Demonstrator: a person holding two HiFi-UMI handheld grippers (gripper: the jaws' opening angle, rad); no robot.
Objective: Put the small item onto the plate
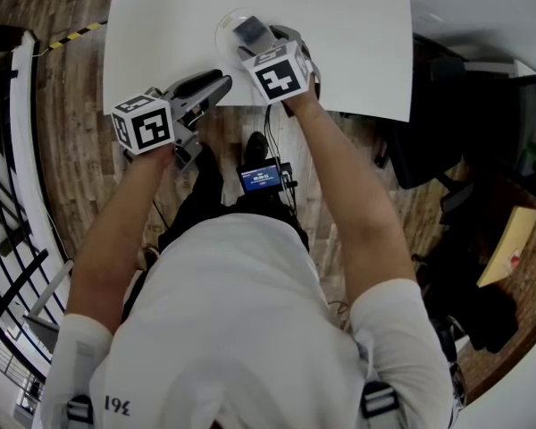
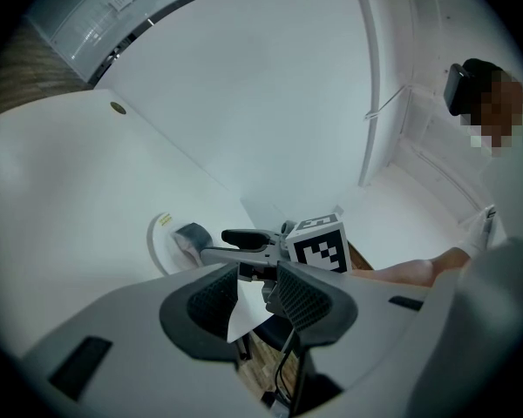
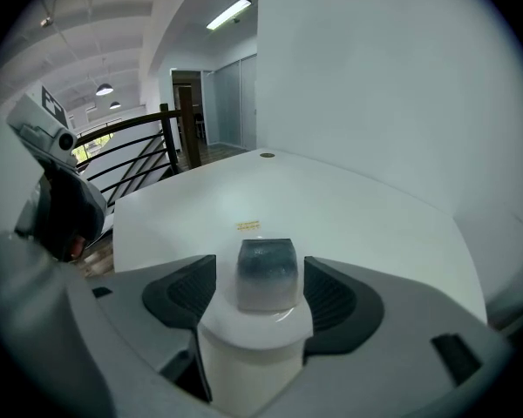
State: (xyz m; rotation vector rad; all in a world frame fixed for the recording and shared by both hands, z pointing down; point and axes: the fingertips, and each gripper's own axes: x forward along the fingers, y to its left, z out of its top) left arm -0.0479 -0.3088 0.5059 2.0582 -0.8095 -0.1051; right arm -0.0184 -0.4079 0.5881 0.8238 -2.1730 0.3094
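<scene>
From the head view I see the white counter (image 1: pixel 357 43) filling the top of the picture, with wood floor (image 1: pixel 71 123) below its near edge.

My left gripper (image 2: pixel 257 277) hangs off the counter's near edge, over the floor, and points across toward the right one. Its fingers (image 2: pixel 211 301) are narrowly parted with nothing between them (only a corner of the counter and a strip of floor show through the gap).

My right gripper (image 3: pixel 260 268) is out over the counter, above the plate (image 3: pixel 253 325). Its fingers (image 3: pixel 185 296) stand wide, one on each side of the item (image 3: pixel 266 273). I see a clear gap on the left side and a thinner one on the right, so neither pad looks to be pressing it.

The plate is white and round and lies near the counter's front edge. In the head view its rim (image 1: pixel 223 27) shows just beyond the right gripper's marker cube (image 1: pixel 280 74).

The item is a small grey block with rounded top corners. It sits upright on the plate, between the right fingers, and the left gripper view shows it there too (image 2: pixel 192 236).
</scene>
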